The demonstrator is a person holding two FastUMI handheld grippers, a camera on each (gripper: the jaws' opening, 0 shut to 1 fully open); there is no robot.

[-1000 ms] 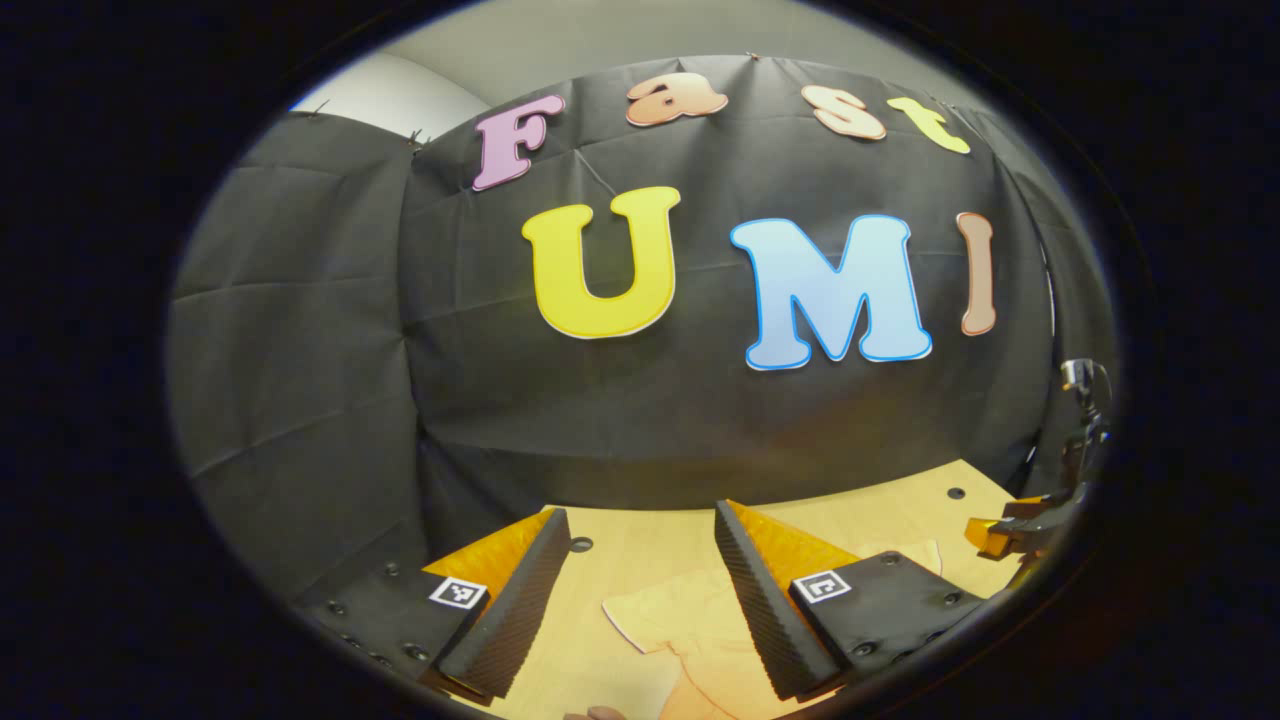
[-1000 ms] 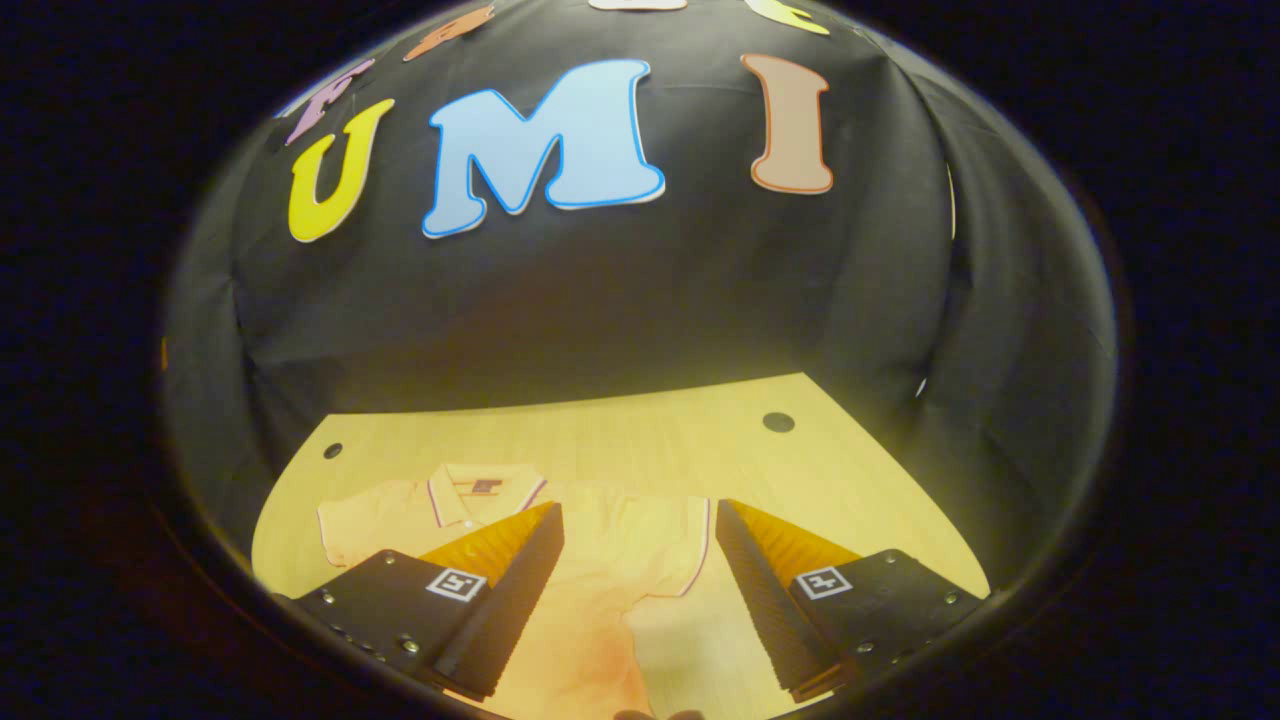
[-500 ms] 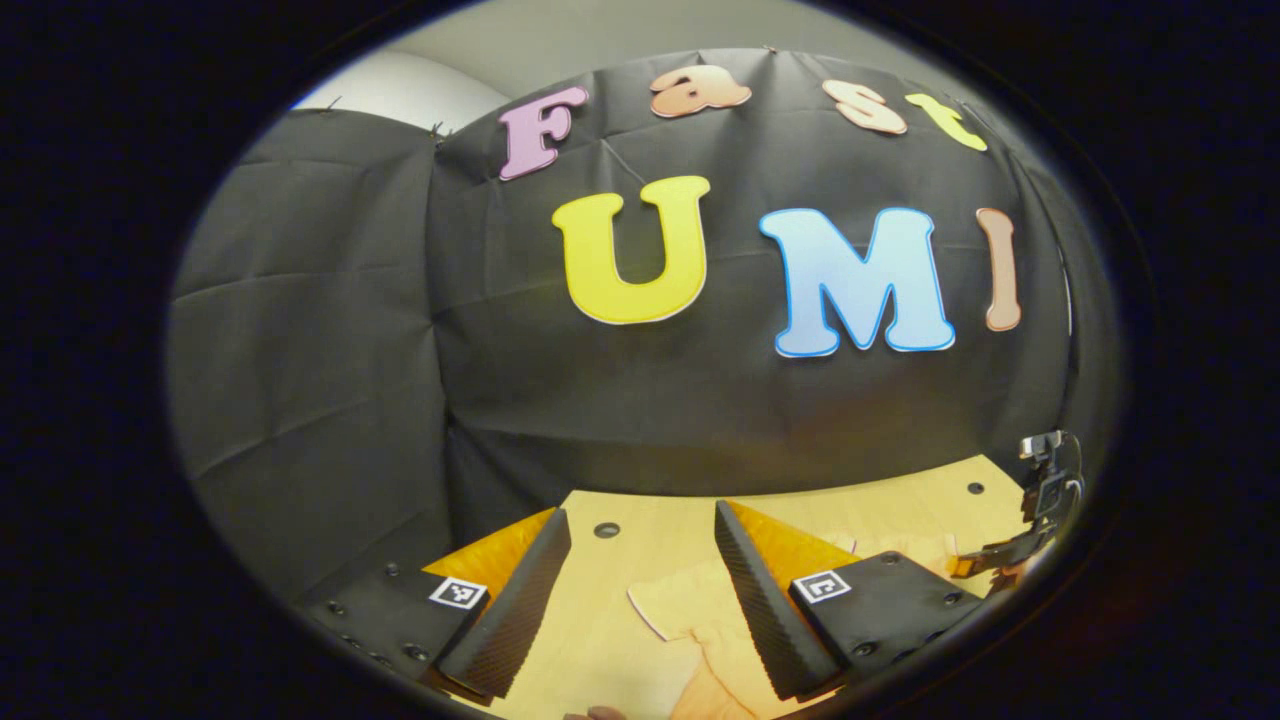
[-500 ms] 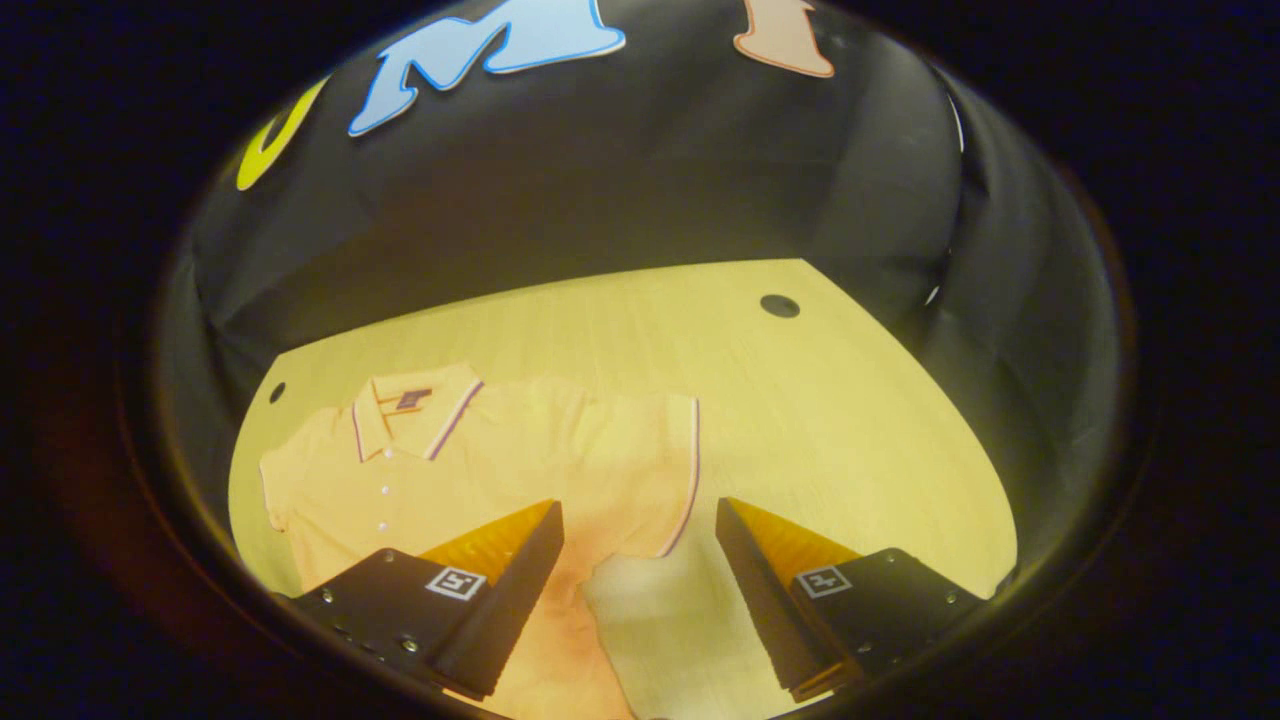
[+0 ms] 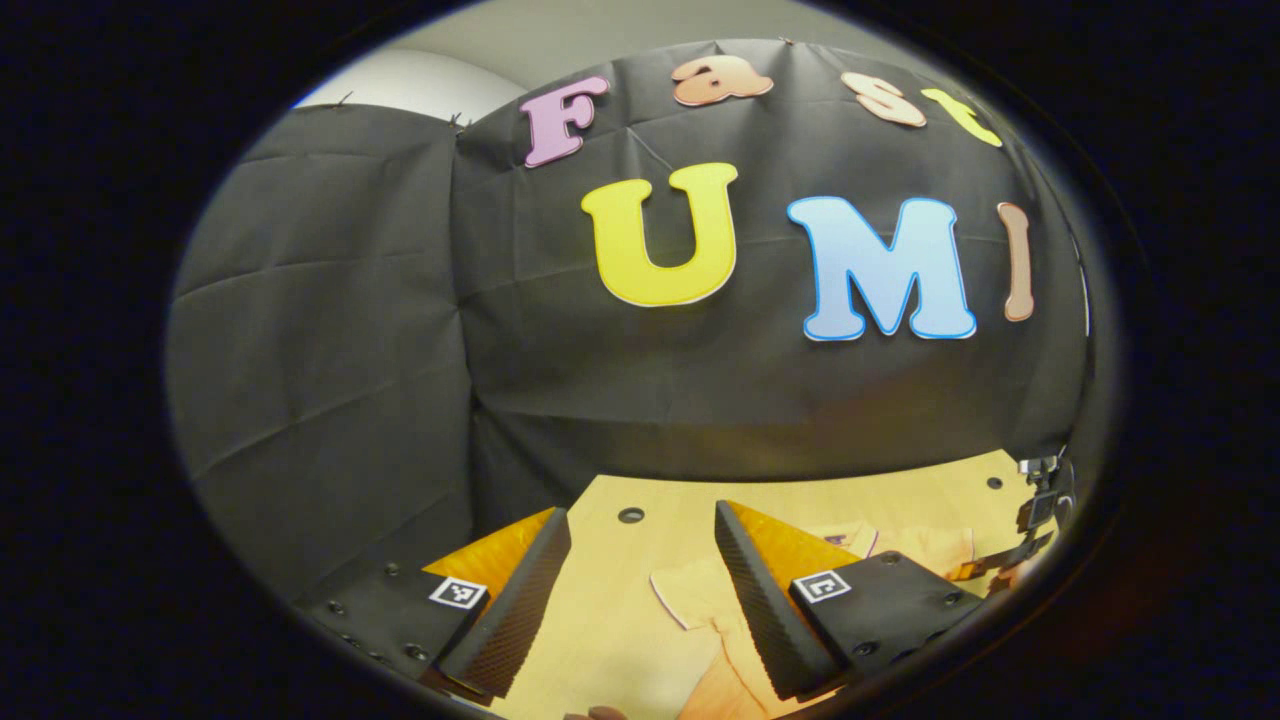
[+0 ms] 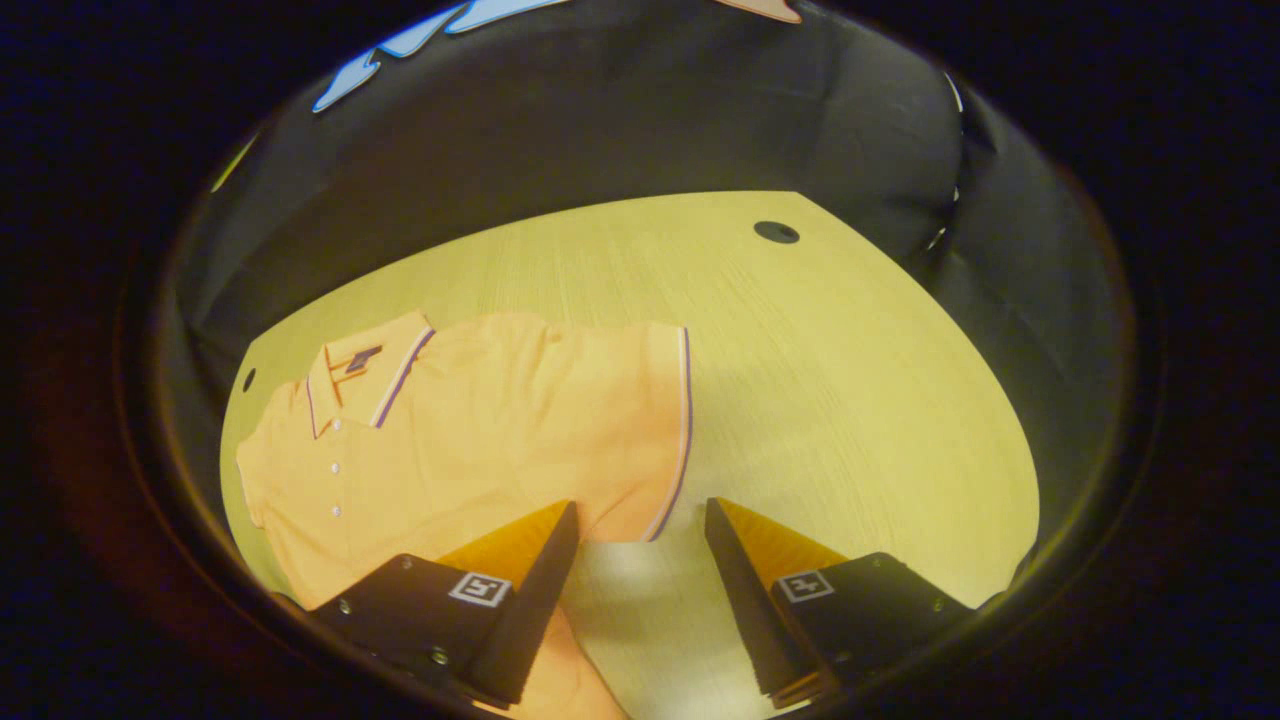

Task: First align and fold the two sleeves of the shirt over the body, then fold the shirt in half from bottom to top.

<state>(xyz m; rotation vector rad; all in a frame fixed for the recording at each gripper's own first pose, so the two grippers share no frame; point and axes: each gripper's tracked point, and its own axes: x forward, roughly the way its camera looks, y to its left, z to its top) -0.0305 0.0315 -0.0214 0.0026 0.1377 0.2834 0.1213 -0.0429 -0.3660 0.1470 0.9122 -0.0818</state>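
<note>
Shirt: one orange short-sleeved polo shirt [image 6: 470, 440] with striped collar and cuff trim, lying flat on the pale wooden worktop [image 6: 850, 400].
Right tool [image 6: 635, 580]: spread wide, holding nothing, over the shirt's right sleeve cuff, which lies between and beyond its fingers.
Left tool [image 5: 640, 590]: spread wide, holding nothing; the shirt's left sleeve [image 5: 690, 600] lies just beyond its right finger.
Count: one shirt, two tools.

No readable text, shirt [image 6: 480, 440] neck tag illegible
</note>
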